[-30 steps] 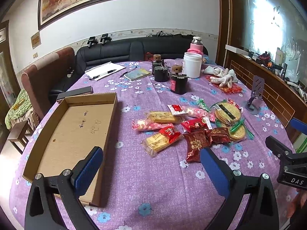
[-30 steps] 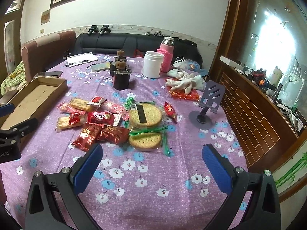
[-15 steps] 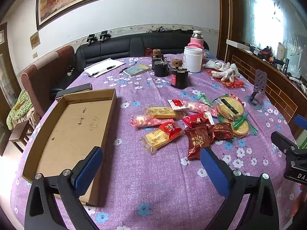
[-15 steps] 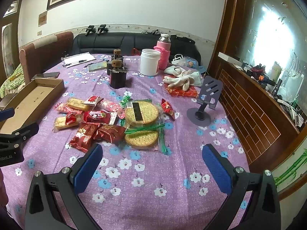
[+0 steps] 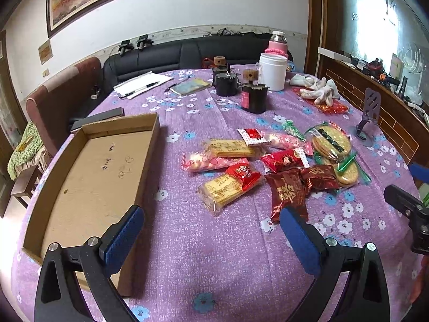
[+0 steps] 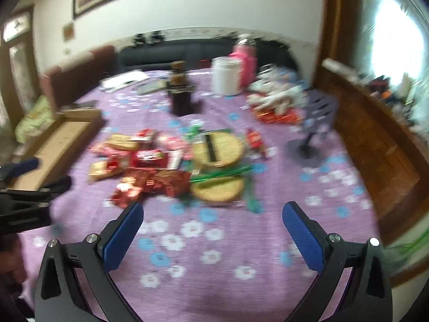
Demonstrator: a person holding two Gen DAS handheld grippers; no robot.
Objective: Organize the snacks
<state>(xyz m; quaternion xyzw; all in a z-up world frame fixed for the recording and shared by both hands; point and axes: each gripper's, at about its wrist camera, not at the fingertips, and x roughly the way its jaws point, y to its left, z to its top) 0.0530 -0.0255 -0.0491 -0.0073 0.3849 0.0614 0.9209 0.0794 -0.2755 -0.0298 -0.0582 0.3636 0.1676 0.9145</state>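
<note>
The snacks sit in one loose heap on the purple flowered desk point(image 5: 214, 268), and the cardboard box point(image 5: 150, 145) meant, by my guess, to take them lies empty at the left of the left wrist frame, its long side running from lower left up toward the centre; the heap lies to the right of that box, well apart from it, in the middle right of the frame; the left tool point(image 5: 211, 230) hangs above the desk with its blue pads spread wide and nothing between them, its left pad over the box's near right wall and its right pad just short of the dark red packet point(image 5: 288, 191); that packet lies lengthwise toward the tool, so it looks the easiest first pick for this side, with the yellow biscuit pack point(image 5: 222, 187) a little to its left, lying slantwise from lower left to upper right; the right tool point(image 6: 213, 222) is likewise spread wide and empty, though its view is smeared with blur; in that view the heap lies ahead and a bit left of centre, the two round cracker packs point(image 6: 218, 150) nearest its line, one behind the other; the left tool is the one nearer the box, I reckon, so carrying across to the box falls more naturally to it, while the right tool stands closer to the crackers; nothing is in the box yet.
</note>
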